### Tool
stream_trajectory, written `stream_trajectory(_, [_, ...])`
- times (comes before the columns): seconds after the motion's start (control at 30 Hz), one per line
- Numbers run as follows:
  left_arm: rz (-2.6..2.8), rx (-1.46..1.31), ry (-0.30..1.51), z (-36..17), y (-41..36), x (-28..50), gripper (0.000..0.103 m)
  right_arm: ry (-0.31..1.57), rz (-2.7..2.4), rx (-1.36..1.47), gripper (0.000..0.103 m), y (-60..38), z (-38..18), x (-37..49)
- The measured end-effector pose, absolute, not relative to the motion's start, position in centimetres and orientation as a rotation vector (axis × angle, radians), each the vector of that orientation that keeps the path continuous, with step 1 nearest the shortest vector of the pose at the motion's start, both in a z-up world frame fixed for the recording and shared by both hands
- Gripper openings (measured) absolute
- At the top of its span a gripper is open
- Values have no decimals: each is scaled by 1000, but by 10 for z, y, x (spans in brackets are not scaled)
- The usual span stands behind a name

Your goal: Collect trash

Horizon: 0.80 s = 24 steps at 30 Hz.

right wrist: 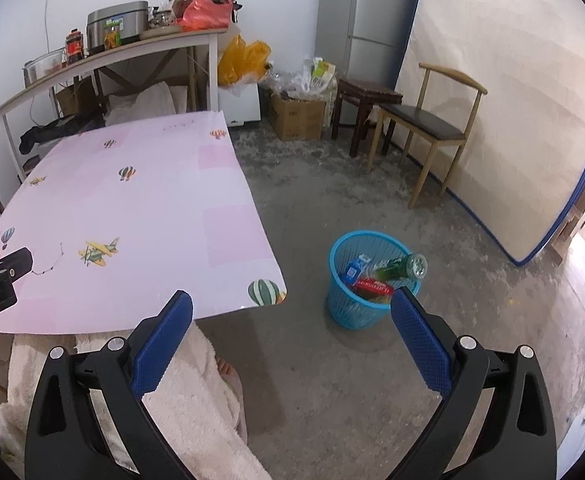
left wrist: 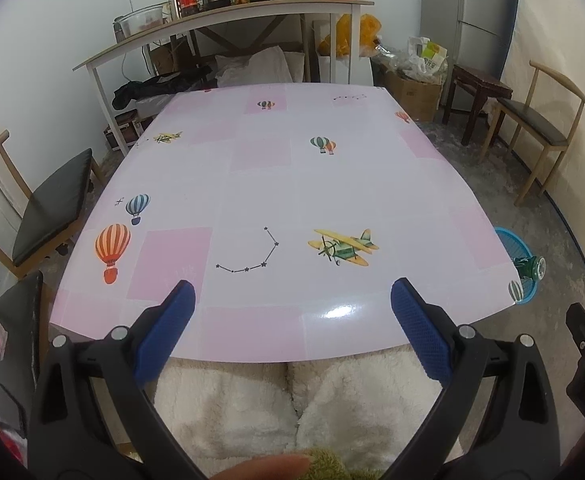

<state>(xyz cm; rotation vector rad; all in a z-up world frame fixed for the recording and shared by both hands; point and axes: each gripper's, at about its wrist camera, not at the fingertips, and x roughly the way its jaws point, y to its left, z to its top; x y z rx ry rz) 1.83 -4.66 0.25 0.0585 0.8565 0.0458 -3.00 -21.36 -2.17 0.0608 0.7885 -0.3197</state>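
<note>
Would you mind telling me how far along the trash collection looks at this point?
It looks essentially done. The table shows only its printed pattern, with no loose items on it. The blue bin on the floor beside it already holds a green bottle, a red packet and a blue packet. Nothing is in hand: the left gripper and right gripper both have open, empty jaws. No trash appears left.

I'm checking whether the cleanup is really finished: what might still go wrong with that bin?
The green bottle lies tilted across the rim of the blue wastebasket, its end sticking out, so it may roll off onto the floor. The basket looks full and light, so a knock could tip it. Both grippers are open and empty.
</note>
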Motion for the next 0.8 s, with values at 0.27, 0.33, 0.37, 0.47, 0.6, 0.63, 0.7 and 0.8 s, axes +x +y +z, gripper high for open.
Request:
stream_trajectory(0.27, [51,81,864,1,-49,19,94,794,-313,67,96,-212,-23,-29])
stream_trajectory(0.33, [49,87,862,2,-50,19,94,796,-316,67,96,-213,-23,-29])
stream_trajectory(0.37, [50,88,861,2,-50,19,94,796,-318,67,96,-213,-23,-29])
stream_trajectory(0.47, [49,87,863,2,-51,19,94,794,-324,73,96,-216,-22,-30])
stream_trajectory(0.6, [48,89,862,2,-50,19,94,793,-326,86,96,-218,-21,-30])
stream_trajectory(0.63, [49,89,862,2,-51,19,94,794,-325,90,96,-219,-21,-30])
stream_trajectory(0.7, [50,90,862,3,-51,18,94,796,-324,95,96,-220,-21,-30])
stream_trajectory(0.8, [51,88,863,3,-51,18,94,797,-324,98,96,-220,-21,-30])
